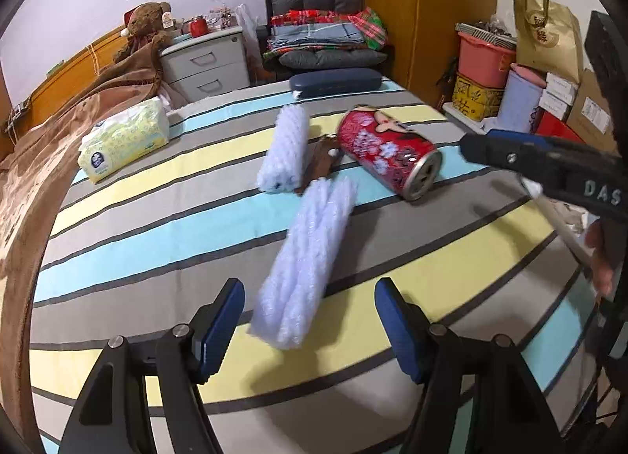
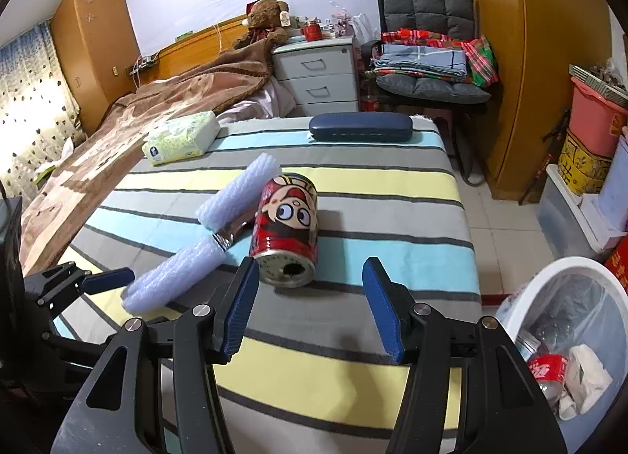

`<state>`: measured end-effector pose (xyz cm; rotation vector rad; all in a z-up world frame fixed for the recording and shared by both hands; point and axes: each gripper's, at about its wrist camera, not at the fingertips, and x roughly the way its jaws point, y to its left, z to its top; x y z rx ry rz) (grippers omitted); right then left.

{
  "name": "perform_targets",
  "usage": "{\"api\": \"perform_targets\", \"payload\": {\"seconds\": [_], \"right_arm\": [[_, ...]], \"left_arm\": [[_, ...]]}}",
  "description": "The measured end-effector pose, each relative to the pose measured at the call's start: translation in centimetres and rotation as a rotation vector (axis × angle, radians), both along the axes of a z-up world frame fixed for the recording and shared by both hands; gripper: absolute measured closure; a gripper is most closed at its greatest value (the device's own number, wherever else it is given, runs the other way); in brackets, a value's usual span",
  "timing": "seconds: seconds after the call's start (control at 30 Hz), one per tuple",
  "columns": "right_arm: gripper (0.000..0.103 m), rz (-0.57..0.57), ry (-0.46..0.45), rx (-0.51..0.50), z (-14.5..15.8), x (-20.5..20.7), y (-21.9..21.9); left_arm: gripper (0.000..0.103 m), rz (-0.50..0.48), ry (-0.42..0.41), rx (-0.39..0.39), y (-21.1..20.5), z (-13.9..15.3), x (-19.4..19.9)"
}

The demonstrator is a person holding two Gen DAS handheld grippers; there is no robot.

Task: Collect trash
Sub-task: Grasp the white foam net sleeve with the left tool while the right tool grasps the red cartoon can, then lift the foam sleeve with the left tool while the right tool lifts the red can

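A red cartoon drink can (image 1: 388, 151) (image 2: 286, 230) lies on its side on the striped bed cover (image 1: 157, 242) (image 2: 392, 218). Two white foam-net sleeves lie by it: a near one (image 1: 306, 257) (image 2: 176, 273) and a far one (image 1: 284, 147) (image 2: 239, 194). A brown wrapper (image 1: 320, 161) lies between them. My left gripper (image 1: 310, 320) is open, its jaws straddling the near end of the near sleeve. My right gripper (image 2: 310, 304) is open just in front of the can's open end; it also shows in the left wrist view (image 1: 494, 149). A white trash bin (image 2: 565, 336) holding trash stands on the floor at right.
A tissue pack (image 1: 125, 138) (image 2: 184, 138) and a dark blue case (image 1: 335, 83) (image 2: 361, 128) lie on the bed. A brown blanket (image 2: 117, 132) covers the left side. A drawer unit (image 2: 318, 73), a chair with folded cloths (image 2: 428, 61) and storage boxes (image 1: 510, 73) stand beyond.
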<state>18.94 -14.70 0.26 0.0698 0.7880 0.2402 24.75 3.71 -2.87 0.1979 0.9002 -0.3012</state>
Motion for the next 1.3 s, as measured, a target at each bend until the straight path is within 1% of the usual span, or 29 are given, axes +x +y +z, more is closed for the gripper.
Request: {"api": "perform_targets", "payload": {"seconds": [0.07, 0.17, 0.23, 0.3, 0.43, 0.5, 0.6, 0.63, 0.67, 0.73, 0.87, 0.97, 1.07, 1.17, 1.3], "right_arm": [[0.046, 0.001, 0.001, 0.009, -0.1, 0.2, 0.0], [0.046, -0.006, 0.012, 0.012, -0.3, 0.9, 0.2], [0.046, 0.000, 0.015, 0.018, -0.4, 1.2, 0.4], [0.046, 0.016, 0.018, 0.023, -0.5, 1.5, 0.7], [0.046, 0.028, 0.026, 0.024, -0.9, 2.4, 1.2], [0.046, 0.025, 0.036, 0.020, -1.1, 2.9, 1.2], [0.046, 0.042, 0.053, 0.023, -1.6, 3.5, 1.5], [0.046, 0.050, 0.054, 0.024, -1.6, 3.5, 1.6], [0.046, 0.058, 0.055, 0.020, -1.7, 3.7, 1.8], [0.046, 0.069, 0.054, 0.013, -1.8, 3.9, 2.2], [0.046, 0.079, 0.053, -0.005, -1.9, 4.2, 2.7], [0.046, 0.080, 0.054, -0.030, -2.0, 4.7, 3.0], [0.046, 0.087, 0.051, -0.078, -2.2, 5.1, 3.5], [0.046, 0.091, 0.055, -0.110, -2.3, 5.5, 3.8], [0.046, 0.084, 0.052, -0.141, -2.5, 5.7, 3.9]], "left_arm": [[0.034, 0.007, 0.005, -0.009, 0.3, -0.1, 0.4], [0.034, 0.003, 0.008, -0.053, 0.6, -0.1, 1.0], [0.034, 0.027, 0.007, -0.036, 0.7, -0.4, 1.7], [0.034, 0.023, -0.005, -0.035, 0.7, -0.5, 2.0], [0.034, 0.060, 0.031, -0.070, 1.4, -1.0, 3.4], [0.034, 0.050, 0.029, -0.082, 1.5, -1.2, 3.5], [0.035, 0.048, 0.067, -0.092, 1.7, -1.6, 3.7], [0.036, 0.050, 0.071, -0.102, 1.8, -1.7, 3.8], [0.040, 0.056, 0.079, -0.115, 2.0, -1.9, 3.9], [0.045, 0.076, 0.077, -0.135, 2.5, -1.8, 4.0], [0.049, 0.095, 0.079, -0.157, 3.1, -1.8, 4.3], [0.052, 0.133, 0.073, -0.151, 3.5, -1.8, 4.4], [0.053, 0.161, 0.072, -0.168, 4.0, -1.8, 4.5], [0.056, 0.197, 0.072, -0.188, 4.5, -1.8, 4.6], [0.057, 0.223, 0.081, -0.182, 4.6, -1.7, 4.7]]}}
